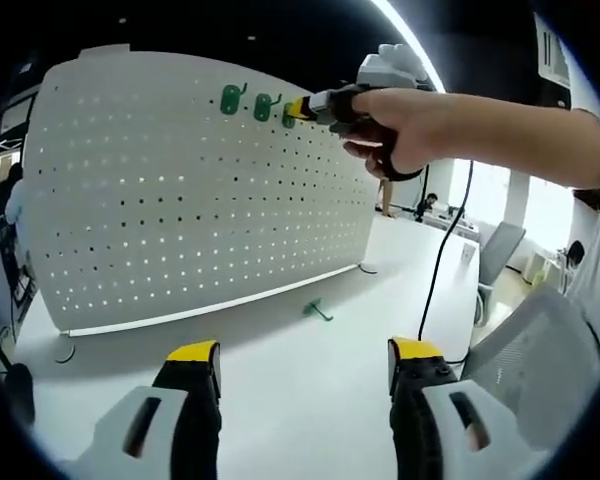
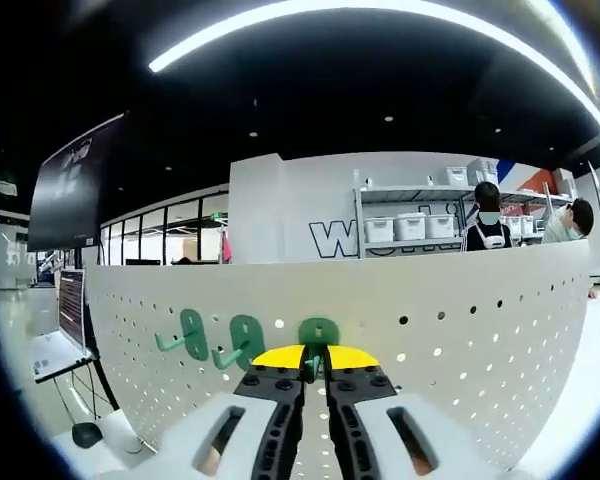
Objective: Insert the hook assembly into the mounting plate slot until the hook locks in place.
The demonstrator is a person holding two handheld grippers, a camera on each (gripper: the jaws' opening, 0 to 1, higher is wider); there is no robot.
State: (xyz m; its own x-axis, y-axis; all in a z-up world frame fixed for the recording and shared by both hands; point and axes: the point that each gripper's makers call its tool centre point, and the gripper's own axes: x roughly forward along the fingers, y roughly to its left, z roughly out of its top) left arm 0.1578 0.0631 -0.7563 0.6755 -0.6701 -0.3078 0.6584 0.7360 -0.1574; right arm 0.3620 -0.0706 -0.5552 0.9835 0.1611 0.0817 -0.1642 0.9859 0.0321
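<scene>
my left tongs (image 1: 305,362) sit low over the white worktop (image 1: 310,400), their yellow-tipped jaws spread wide apart with nothing between them. ahead of them stands the white perforated mounting plate (image 1: 180,200), upright on the worktop, with light coming through its holes. two green plastic hooks (image 1: 232,98) (image 1: 265,106) hang side by side near its top edge. just beside them i see my right tongs (image 1: 302,110), held by a hand (image 1: 405,130) that reaches in from the right, pressed against the plate at a third green hook (image 1: 290,118). one spare green hook (image 1: 318,311) lies on the worktop near the foot of the plate, well apart from either tongs.

in the right gripper view the right tongs (image 2: 315,362) are closed tight on the third green hook (image 2: 318,335), whose rounded backing shows just above the yellow tips, against the mounting plate (image 2: 460,330). the other two hooks (image 2: 188,335) (image 2: 242,340) hang to its left. beyond the plate's top edge i see shelves with white bins (image 2: 410,228) and two people (image 2: 488,222) standing.
</scene>
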